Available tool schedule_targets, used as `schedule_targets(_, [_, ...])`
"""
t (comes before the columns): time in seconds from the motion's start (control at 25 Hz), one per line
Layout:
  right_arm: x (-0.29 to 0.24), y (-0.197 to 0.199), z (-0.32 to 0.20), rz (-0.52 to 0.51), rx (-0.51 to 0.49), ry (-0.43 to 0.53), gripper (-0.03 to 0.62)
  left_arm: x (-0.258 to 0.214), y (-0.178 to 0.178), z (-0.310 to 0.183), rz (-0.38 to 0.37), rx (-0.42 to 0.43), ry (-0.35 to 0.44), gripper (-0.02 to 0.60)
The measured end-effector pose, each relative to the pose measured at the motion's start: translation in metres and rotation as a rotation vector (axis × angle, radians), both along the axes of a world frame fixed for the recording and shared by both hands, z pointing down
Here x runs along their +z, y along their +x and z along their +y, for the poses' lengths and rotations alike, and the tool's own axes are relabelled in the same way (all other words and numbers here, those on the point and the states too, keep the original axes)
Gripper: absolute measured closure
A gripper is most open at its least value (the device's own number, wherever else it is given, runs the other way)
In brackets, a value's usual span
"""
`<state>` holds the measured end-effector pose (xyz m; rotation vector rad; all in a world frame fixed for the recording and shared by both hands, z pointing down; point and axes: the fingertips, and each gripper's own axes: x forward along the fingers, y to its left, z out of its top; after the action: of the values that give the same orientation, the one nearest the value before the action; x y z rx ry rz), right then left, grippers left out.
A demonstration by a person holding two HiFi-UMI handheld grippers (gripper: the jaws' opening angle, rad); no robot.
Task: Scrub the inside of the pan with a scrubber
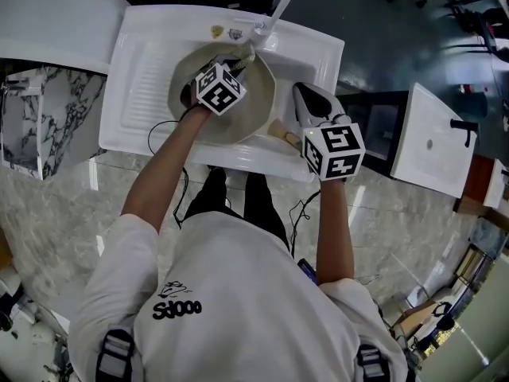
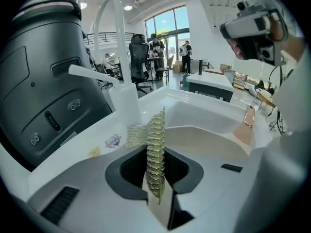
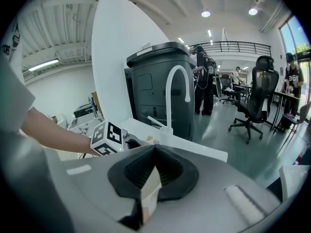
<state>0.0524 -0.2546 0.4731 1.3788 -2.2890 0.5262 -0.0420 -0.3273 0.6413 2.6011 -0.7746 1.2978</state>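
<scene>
A cream pan (image 1: 242, 118) lies in the white sink (image 1: 147, 94), its wooden handle (image 1: 280, 132) pointing right. My left gripper (image 1: 237, 64) is inside the pan near its far rim, shut on a gold mesh scrubber (image 1: 245, 54). In the left gripper view the scrubber (image 2: 155, 149) stands upright between the jaws of the left gripper (image 2: 158, 178), with the pan's inside (image 2: 209, 144) and handle (image 2: 245, 125) beyond. My right gripper (image 1: 303, 94) hangs above the handle, apart from it, and is seen high up (image 2: 252, 28). Its jaws (image 3: 150, 181) stand together with nothing in them.
A white faucet (image 1: 274, 10) arches over the sink's far edge (image 2: 114, 47). A ribbed drainboard (image 1: 147, 86) fills the sink's left part. A dark grey bin (image 3: 155, 91) stands behind. People and office chairs (image 3: 257, 101) are far off.
</scene>
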Motion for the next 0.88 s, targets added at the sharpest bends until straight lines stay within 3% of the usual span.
schedule_targets(0.56, [0.01, 0.016, -0.01, 0.0, 0.016, -0.02, 0.583, 0.049, 0.02, -0.002, -0.005, 0.029, -0.117, 0.511])
schedule_targets(0.88, [0.016, 0.02, -0.01, 0.0, 0.017, -0.038, 0.585, 0.051, 0.036, 0.011, 0.051, 0.07, -0.124, 0.511])
